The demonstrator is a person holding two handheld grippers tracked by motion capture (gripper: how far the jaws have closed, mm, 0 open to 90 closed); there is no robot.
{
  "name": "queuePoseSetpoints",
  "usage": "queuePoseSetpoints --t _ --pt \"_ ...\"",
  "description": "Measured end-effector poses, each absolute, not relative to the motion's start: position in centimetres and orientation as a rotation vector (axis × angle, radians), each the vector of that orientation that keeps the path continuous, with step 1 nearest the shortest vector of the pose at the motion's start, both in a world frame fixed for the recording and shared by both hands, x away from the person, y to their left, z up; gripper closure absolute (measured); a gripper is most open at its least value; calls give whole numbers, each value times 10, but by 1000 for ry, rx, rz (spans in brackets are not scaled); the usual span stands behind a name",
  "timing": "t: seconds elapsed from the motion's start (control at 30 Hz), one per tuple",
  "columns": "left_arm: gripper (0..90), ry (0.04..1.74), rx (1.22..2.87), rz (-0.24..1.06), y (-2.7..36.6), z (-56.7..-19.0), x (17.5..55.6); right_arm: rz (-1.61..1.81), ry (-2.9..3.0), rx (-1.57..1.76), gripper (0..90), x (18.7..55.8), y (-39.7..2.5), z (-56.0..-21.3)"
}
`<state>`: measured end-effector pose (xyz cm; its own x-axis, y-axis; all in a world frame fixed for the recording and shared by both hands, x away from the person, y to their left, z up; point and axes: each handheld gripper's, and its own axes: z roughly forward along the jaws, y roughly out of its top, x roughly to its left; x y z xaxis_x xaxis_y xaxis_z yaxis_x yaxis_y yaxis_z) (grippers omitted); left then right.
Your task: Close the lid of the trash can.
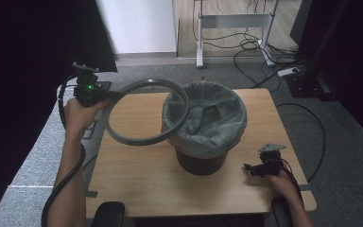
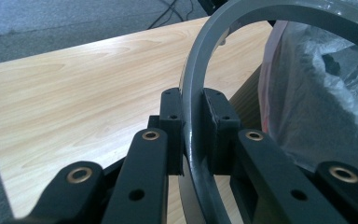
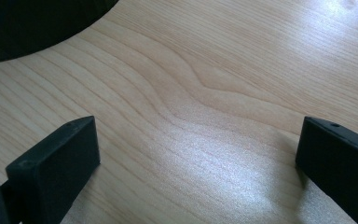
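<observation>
My left tongs (image 2: 193,135) clamped on grey ring (image 1: 146,111), held tilted over counter (image 1: 132,175), overlapping lined bin (image 1: 203,125) left rim. My right tongs (image 3: 196,154) apart, near-right counter.

The bin (image 1: 203,127) with its bag (image 1: 208,113) stood at the middle of the table (image 1: 137,175) and blocked any straight path across; the grey ring (image 1: 146,111), clamped in the left gripper (image 1: 106,97), hung tilted in the air with its far edge over the bin's near rim, perhaps touching the bag, though the overlap made that hard to judge; bare wood lay open below the ring and along the front edge; the right gripper (image 1: 250,168) sat low at the front right corner, jaws spread wide over bare wood (image 3: 191,116), with the bin's dark base (image 3: 28,23) near ahead.
</observation>
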<state>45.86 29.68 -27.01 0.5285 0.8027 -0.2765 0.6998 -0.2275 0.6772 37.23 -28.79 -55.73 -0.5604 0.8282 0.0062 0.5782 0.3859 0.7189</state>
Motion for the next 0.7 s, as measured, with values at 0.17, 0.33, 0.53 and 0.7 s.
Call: queuePoseSetpoints --t 0.17,0.33,0.53,0.7 --pt "791 1192 1994 160 279 -268 464 978 2296 1223 0 372 -288 -557" --pt "791 1150 2017 140 258 -268 470 978 2296 1223 0 372 -288 -557" --pt "791 1109 2046 122 231 -270 479 978 2296 1223 0 372 -288 -557" --pt "791 1081 2062 113 211 -271 484 978 2296 1222 0 372 -288 -557"
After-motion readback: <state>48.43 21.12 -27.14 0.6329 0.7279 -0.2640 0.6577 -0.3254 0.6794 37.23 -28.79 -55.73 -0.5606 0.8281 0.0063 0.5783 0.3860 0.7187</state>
